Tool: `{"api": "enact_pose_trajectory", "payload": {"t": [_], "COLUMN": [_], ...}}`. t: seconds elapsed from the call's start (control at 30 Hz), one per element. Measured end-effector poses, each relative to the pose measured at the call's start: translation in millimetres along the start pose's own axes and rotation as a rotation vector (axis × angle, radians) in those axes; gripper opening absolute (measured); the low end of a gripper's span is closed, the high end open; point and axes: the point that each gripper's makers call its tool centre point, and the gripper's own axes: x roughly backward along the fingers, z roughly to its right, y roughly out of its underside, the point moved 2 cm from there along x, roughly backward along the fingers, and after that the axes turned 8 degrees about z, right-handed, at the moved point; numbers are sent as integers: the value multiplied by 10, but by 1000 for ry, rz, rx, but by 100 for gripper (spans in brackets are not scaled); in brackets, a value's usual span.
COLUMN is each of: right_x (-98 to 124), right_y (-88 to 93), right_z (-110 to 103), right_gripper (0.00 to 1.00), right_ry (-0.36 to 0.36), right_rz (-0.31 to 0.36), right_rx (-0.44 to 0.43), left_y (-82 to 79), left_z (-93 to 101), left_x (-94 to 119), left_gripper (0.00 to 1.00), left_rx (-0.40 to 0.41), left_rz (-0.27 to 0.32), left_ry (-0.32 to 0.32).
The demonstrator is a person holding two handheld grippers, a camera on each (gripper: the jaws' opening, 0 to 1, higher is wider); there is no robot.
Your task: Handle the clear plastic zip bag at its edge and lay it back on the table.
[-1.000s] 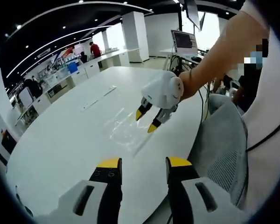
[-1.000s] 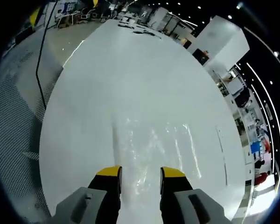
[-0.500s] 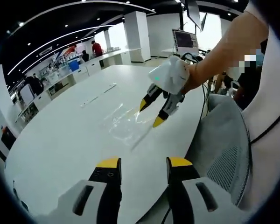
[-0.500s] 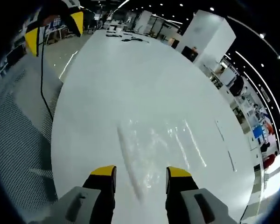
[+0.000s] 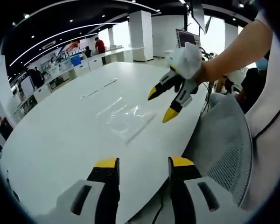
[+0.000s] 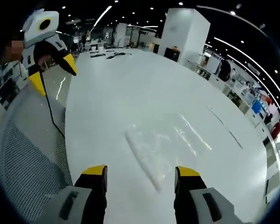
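white table (image 5: 60, 140), clear zip bag (image 5: 126, 122) lying flat

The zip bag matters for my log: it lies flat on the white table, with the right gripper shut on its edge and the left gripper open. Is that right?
Not quite. The right gripper is open and lifted clear of the zip bag, as the left gripper view shows. The rest holds: the bag lies flat on the white table, and the left gripper is open.

Both views face shared bag (image 5: 126, 122) from opposite sides.

Clear plastic zip bag (image 6: 161, 144) lies flat at frame centre; crinkled, glossy; zip strip seemingly along its left edge.
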Motion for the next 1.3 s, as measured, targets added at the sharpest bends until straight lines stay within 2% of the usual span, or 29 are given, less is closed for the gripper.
{"api": "enact_pose_trajectory", "payload": {"t": [0.07, 0.2, 0.3, 0.43, 0.87, 1.0, 1.3], "right_x": [31, 112, 166, 259, 540, 573, 649], "right_y": [7, 31, 35, -44, -16, 34, 96], "right_z": [-24, -68, -101, -145, -277, -332, -443], "right_gripper": [60, 62, 65, 68, 73, 73, 73], "right_ry": [3, 13, 14, 19, 47, 54, 76], "right_rz": [16, 52, 64, 111, 172, 180, 214], "right_rx": [-22, -90, -105, -151, -210, -232, -276], "left_y": [-7, 104, 175, 223, 472, 466, 594], "left_z": [7, 20, 4, 4, -12, 40, 108], "left_x": [15, -23, -48, -77, -75, -64, -79], "left_gripper": [41, 45, 46, 47, 49, 49, 48], "left_rx": [2, 5, 11, 24, 95, 105, 121], "left_rz": [-4, -17, -23, -28, -42, -47, -55], "left_ry": [2, 13, 15, 16, 2, 5, 6]}}
